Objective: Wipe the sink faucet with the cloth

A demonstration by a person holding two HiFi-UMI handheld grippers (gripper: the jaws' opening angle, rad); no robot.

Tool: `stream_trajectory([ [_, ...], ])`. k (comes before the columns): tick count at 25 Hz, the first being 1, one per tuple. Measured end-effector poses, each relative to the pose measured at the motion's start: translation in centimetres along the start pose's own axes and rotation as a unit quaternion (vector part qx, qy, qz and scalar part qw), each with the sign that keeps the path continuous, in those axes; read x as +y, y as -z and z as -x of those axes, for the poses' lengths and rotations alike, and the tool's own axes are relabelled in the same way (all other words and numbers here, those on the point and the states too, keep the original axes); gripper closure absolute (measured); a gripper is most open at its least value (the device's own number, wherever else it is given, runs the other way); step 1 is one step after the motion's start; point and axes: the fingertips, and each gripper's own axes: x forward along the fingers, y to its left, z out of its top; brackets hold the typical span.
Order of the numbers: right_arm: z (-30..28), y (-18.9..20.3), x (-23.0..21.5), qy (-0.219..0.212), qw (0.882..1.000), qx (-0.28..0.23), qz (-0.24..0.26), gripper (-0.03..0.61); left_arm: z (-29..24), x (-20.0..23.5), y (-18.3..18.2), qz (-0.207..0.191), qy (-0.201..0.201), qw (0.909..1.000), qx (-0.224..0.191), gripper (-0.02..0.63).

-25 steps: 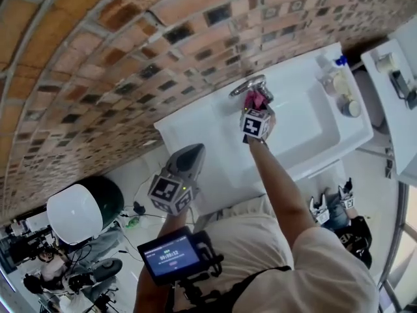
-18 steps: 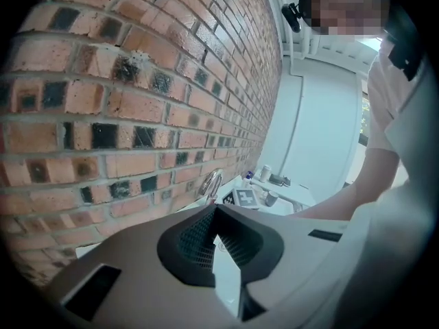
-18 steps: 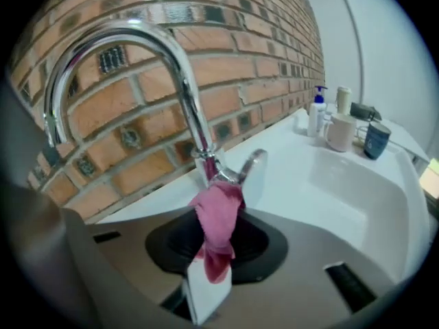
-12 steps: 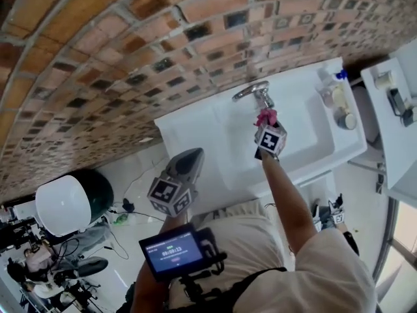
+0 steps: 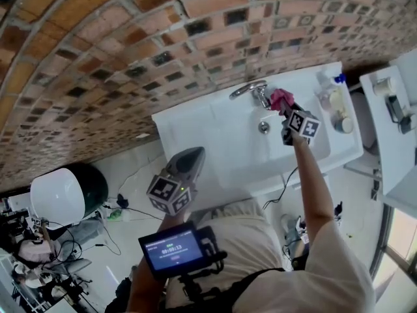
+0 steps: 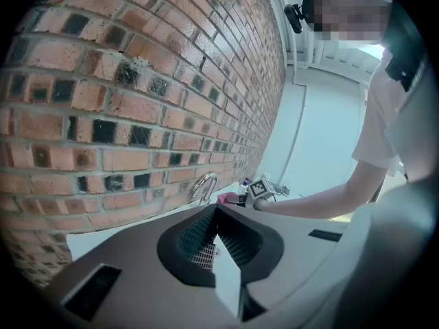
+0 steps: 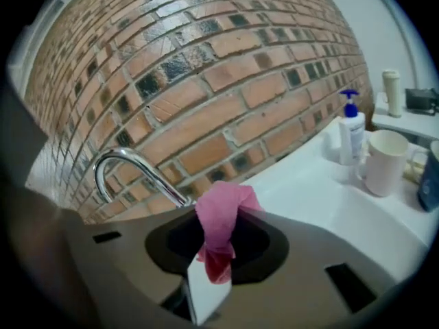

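Pink cloth [image 7: 223, 218], bunched into a soft wad, sits pinched between the closed jaws of my right tongs [image 5: 287, 111]. It stands at the back edge of the sink [image 5: 189, 126], just beside the chrome faucet [image 5: 249, 89], on the side toward the soap bottle [image 7: 352, 132]; whether it touches the metal I cannot tell. I judge the wiping step to be in hand, near the faucet's base. The next move calls for pressing the wad against the glossy arched spout and drawing it along the curve without slackening the grip. My left tongs [image 6: 217, 214] hang off the sink's front left corner, jaws together and empty.
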Motion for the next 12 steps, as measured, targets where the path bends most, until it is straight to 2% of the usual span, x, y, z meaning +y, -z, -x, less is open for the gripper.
stream_trajectory([
  [6,-5.6,-1.0,1.8,-0.093,0.992,0.086,-0.01,0.472,0.5,0.0,0.8,0.008,-0.014,0.9999,0.004,0.621],
  [9,-8.3,0.0,1.8,-0.1,0.987,0.125,-0.034,0.472,0.7,0.2,1.0,0.013,-0.025,0.9996,0.004,0.621],
  [12,-10.4,1.3,0.9,-0.084,0.981,0.159,-0.071,0.476,0.8,0.5,1.1,0.018,-0.034,0.9992,0.004,0.621],
])
